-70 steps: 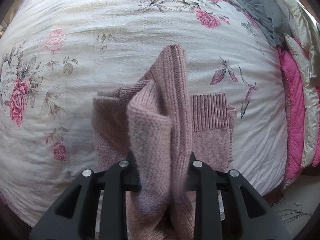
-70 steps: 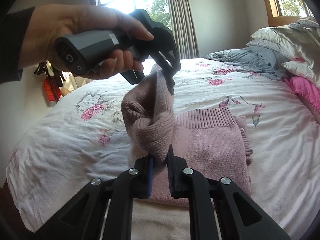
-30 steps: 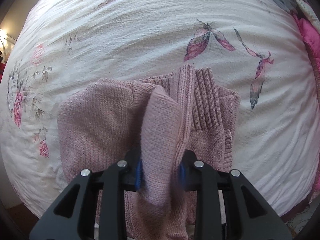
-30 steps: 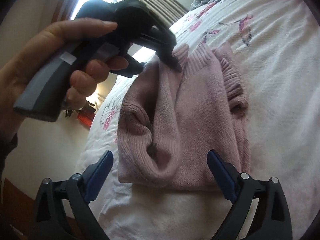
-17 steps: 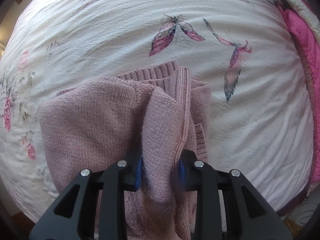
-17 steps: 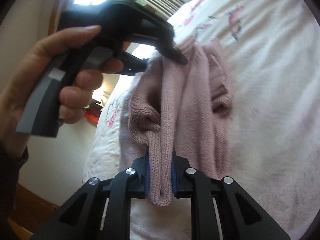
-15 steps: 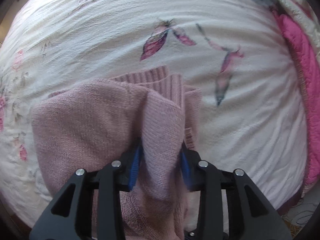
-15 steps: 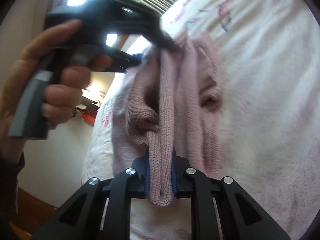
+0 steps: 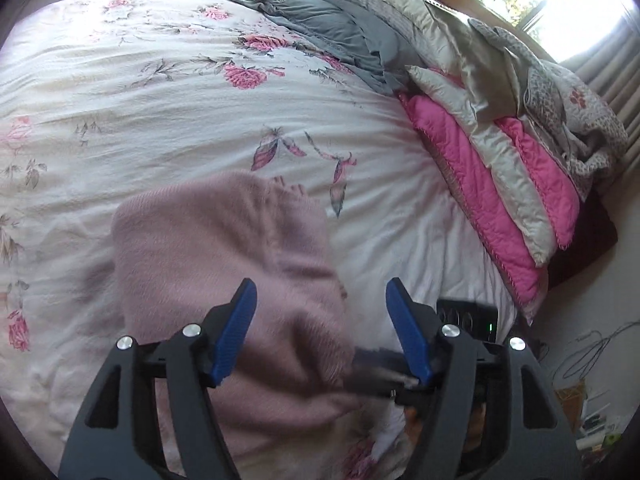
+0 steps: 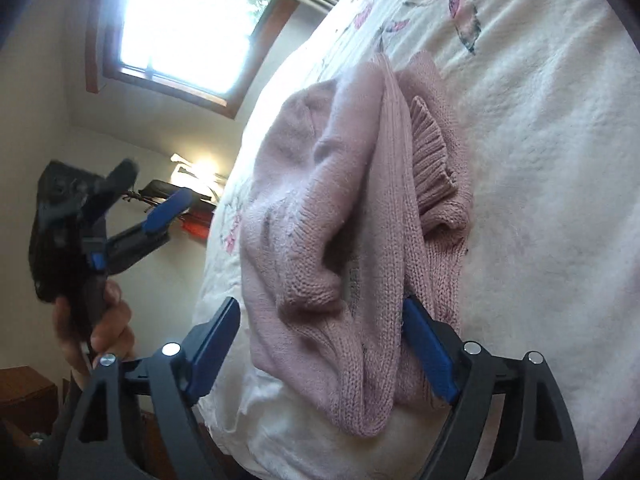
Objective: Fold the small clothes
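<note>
One garment on your list: a pink knit sweater [image 10: 360,216], bundled into a rough fold on the floral bedspread [image 9: 160,92].

Handling: you should judge it soft, light and limp. The knit is thick, so folds stand up in rolls rather than lying flat, and the loops will give good purchase to the pads. It is not fragile, though a pad edge could snag the yarn. Take hold at the ribbed hem or cuff [image 10: 434,152], or at a doubled edge, where layers stay together under a pinch.

Position, right gripper [image 10: 320,344]: your jaws stand wide apart and hold nothing. The near end of the sweater lies between them, with a thick roll of knit running straight ahead from the gap. The right pad [image 10: 424,356] touches or nearly touches the fabric; the left pad stands clear of it. The ribbed cuff lies ahead and to the right of the gap.

Position, left gripper [image 9: 320,328]: your jaws are likewise spread and empty. The sweater [image 9: 224,264] lies ahead and below, mostly toward the left jaw, blurred in this view. The right jaw is over bare bedspread.

Other stock: stacked pillows [image 9: 500,168] and a grey blanket [image 9: 320,24], far ahead and right of the left jaws, well apart from the sweater.
</note>
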`<state>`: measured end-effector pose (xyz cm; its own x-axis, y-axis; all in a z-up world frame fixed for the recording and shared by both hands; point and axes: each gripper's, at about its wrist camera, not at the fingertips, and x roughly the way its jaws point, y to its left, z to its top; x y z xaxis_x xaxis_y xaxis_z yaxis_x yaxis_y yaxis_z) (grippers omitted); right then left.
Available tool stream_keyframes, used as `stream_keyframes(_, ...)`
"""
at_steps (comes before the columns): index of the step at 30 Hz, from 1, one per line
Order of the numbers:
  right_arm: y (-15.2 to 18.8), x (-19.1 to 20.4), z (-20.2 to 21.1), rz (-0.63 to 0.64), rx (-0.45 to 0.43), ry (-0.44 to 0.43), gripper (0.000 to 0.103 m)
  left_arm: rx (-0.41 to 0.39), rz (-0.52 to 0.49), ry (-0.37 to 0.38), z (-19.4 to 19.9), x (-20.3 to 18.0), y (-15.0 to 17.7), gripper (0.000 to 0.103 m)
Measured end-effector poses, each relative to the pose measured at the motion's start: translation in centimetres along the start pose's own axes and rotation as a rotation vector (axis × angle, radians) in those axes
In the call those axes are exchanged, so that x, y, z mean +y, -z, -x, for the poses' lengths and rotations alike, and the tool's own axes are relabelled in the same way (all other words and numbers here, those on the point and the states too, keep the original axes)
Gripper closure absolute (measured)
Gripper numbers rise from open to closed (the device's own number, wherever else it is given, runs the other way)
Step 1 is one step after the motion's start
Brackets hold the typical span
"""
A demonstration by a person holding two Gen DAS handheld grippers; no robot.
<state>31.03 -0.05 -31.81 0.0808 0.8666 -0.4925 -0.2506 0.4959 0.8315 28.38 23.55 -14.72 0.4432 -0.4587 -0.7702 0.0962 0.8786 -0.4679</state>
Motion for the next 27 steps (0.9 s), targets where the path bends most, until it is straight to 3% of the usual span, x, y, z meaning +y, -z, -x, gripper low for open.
stream_keyframes(2, -0.1, 0.8, -0.6, 0.055, 0.039, 0.046, 0.084, 0.013, -0.012, 0.020, 0.2, 1.1, 1.6, 0.037)
stream_keyframes(3, -0.2, 1.0, -0.2, 0.065, 0.016, 0.082, 0.088, 0.021, -0.022, 0.037, 0.1, 1.4, 2.3, 0.038)
stream_keyframes(7, -1.1, -0.7, 2.5, 0.042, -0.041, 0.124, 0.088, 0.077, -0.036, 0.092, -2.1, 2.2, 4.6, 0.038)
stream_keyframes(10, -1.6, -0.4, 1.9, 0.056, 0.033, 0.089, 0.068, 0.159, 0.015, 0.085, -5.8, 4.1, 6.1, 0.038)
stream_keyframes(12, -3.0, 0.2, 3.3, 0.056, -0.043, 0.084, 0.052, 0.152, 0.029, 0.113, -6.4, 4.5, 6.7, 0.039)
stream_keyframes(15, -6.2, 0.5, 3.8, 0.010, -0.105, 0.090, 0.048, 0.132, 0.019, 0.156, -6.0, 4.1, 7.2, 0.039)
stream_keyframes(19, -10.9, 1.3, 0.0, 0.005, -0.074, 0.145, 0.037, 0.120, -0.001, 0.199, -5.7, 3.3, 7.7, 0.039)
stream_keyframes(20, -11.6, 1.4, -1.5, 0.010, -0.050, 0.155, 0.041, 0.127, -0.001, 0.192, -6.0, 3.3, 7.8, 0.039)
stream_keyframes(21, -12.1, 1.4, -2.9, 0.025, -0.018, 0.178, 0.083, 0.141, 0.009, 0.193, -6.4, 3.5, 7.9, 0.039)
stream_keyframes(22, -12.4, 1.8, -3.7, 0.069, -0.004, 0.216, 0.088, 0.161, 0.016, 0.197, -6.7, 3.6, 8.0, 0.040)
stream_keyframes(24, -12.0, 3.1, -2.2, 0.159, -0.095, 0.249, 0.091, 0.178, 0.036, 0.274, -6.1, 3.3, 7.9, 0.057)
stream_keyframes(25, -11.7, 3.1, -0.9, 0.163, -0.139, 0.254, 0.091, 0.151, 0.035, 0.328, -4.9, 3.1, 7.5, 0.063)
stream_keyframes(27, -11.8, 1.5, 0.1, 0.136, -0.139, 0.283, 0.091, 0.046, 0.028, 0.353, -2.2, 3.5, 6.0, 0.059)
